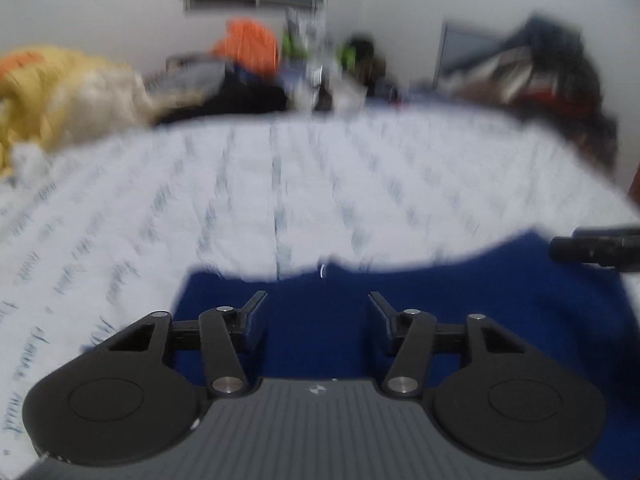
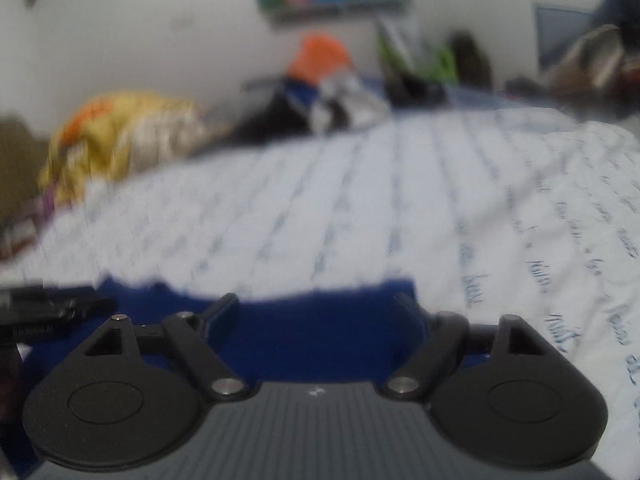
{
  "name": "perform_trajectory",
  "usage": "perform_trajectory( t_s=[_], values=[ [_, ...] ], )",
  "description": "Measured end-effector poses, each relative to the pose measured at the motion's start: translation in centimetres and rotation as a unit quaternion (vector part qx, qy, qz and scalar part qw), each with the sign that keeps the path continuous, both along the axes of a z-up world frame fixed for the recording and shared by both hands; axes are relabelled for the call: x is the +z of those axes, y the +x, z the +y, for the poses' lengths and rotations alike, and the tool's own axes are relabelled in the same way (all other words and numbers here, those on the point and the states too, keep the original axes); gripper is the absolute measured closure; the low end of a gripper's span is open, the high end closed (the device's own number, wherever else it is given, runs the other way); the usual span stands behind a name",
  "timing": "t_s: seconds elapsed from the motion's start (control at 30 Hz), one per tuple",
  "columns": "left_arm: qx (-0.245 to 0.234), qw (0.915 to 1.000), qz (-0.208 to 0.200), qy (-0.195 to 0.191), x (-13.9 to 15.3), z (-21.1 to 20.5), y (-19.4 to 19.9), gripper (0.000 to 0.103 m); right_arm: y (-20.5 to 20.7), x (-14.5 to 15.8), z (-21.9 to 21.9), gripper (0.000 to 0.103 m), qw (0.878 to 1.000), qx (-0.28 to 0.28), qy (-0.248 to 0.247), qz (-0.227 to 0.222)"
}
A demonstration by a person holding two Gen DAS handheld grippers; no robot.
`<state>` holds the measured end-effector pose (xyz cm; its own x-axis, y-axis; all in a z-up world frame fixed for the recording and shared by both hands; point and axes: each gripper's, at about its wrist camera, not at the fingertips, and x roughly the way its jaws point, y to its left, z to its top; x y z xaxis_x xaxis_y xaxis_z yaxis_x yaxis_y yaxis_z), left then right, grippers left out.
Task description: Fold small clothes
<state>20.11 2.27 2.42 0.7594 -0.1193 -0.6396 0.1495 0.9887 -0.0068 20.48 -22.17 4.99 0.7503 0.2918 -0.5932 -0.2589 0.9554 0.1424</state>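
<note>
Both claws, left claw and right claw, hang open and empty just above a blue garment spread wide across the bed, side by side along its far edge.

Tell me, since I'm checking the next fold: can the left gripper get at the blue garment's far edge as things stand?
Probably yes. The left gripper hangs open over the blue garment, and its far edge lies just ahead on the white sheet with nothing between. The right gripper sits off to the side.
</note>
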Motion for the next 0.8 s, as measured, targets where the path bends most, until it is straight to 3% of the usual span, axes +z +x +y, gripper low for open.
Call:
perform_trajectory(
  t_s=[0.07, 0.1, 0.17, 0.37, 0.47, 0.53, 0.6, 0.63, 0.73, 0.77, 0.8],
  values=[
    [0.005, 0.9994, -0.033, 0.013, -1.7, 1.1, 0.4, 0.035, 1.0, -3.3, 1.1, 0.015, 0.997, -0.003, -0.076, 0.019],
    [0.012, 0.9993, -0.028, -0.02, -1.7, 2.1, 0.5, 0.036, 0.6, -4.1, 0.5, 0.015, 0.998, 0.003, -0.058, -0.001],
    [0.025, 0.9984, -0.03, -0.041, -1.8, 2.8, 0.3, 0.036, 0.8, -4.6, 0.1, 0.015, 0.999, 0.001, -0.047, -0.001],
    [0.031, 0.999, -0.034, 0.0, -1.4, 1.7, 0.4, 0.034, 1.7, -5.5, 0.9, 0.014, 0.998, -0.002, -0.067, -0.004],
    [0.082, 0.9952, -0.054, -0.006, 0.1, 2.2, -3.3, 0.032, -0.2, -4.3, 0.9, 0.014, 0.996, -0.032, -0.084, -0.015],
    [0.058, 0.9935, -0.072, -0.066, 1.6, 3.1, -7.6, 0.018, -5.3, -1.2, 0.3, 0.014, 0.994, -0.064, -0.074, -0.037],
    [0.021, 0.9917, -0.078, -0.1, 2.1, 3.1, -10.9, 0.007, -8.9, 0.0, 0.3, 0.008, 0.998, -0.012, -0.025, -0.056],
    [0.004, 0.9934, -0.069, -0.091, 1.8, 2.6, -11.6, 0.007, -9.8, -0.2, 0.9, 0.006, 0.998, 0.011, -0.024, -0.05],
    [-0.01, 0.9991, -0.012, -0.04, -0.8, 1.6, -11.1, 0.011, -10.3, -2.9, 2.8, 0.006, 0.995, 0.047, -0.09, 0.013],
    [-0.022, 0.9988, -0.035, -0.025, -1.2, 1.6, -11.6, 0.008, -11.6, -3.4, 2.6, 0.005, 0.994, 0.053, -0.097, -0.023],
    [-0.032, 0.9984, -0.031, -0.034, -1.2, 1.7, -11.4, 0.003, -12.1, -3.8, 2.1, 0.005, 0.994, 0.053, -0.088, -0.032]
  ],
)
